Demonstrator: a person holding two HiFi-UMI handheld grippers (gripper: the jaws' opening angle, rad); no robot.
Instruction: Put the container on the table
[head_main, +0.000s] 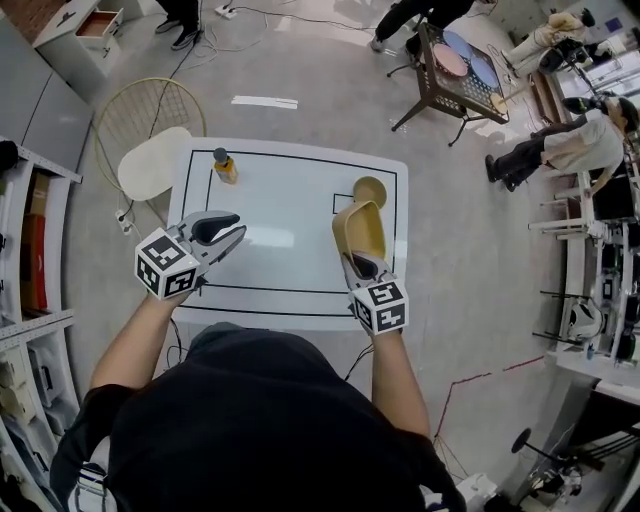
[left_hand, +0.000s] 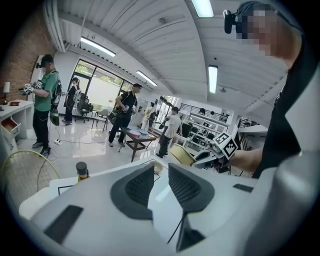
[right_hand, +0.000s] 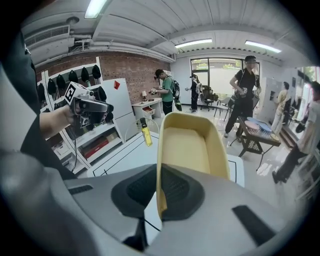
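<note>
The head view looks steeply down from overhead onto the table (head_main: 290, 205). Each gripper view rides close behind its own jaws (wide-angle, curved edges), facing across the room. All three share the table and bottle (head_main: 225, 167). The left gripper view catches the right gripper (left_hand: 200, 159), and the right one the left gripper (right_hand: 106, 107).

No text, label or number is legible.

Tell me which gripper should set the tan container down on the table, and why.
Right. The right gripper is shut on the rim of the container and holds it over the table. The left gripper is open, empty, and off to the side.
</note>
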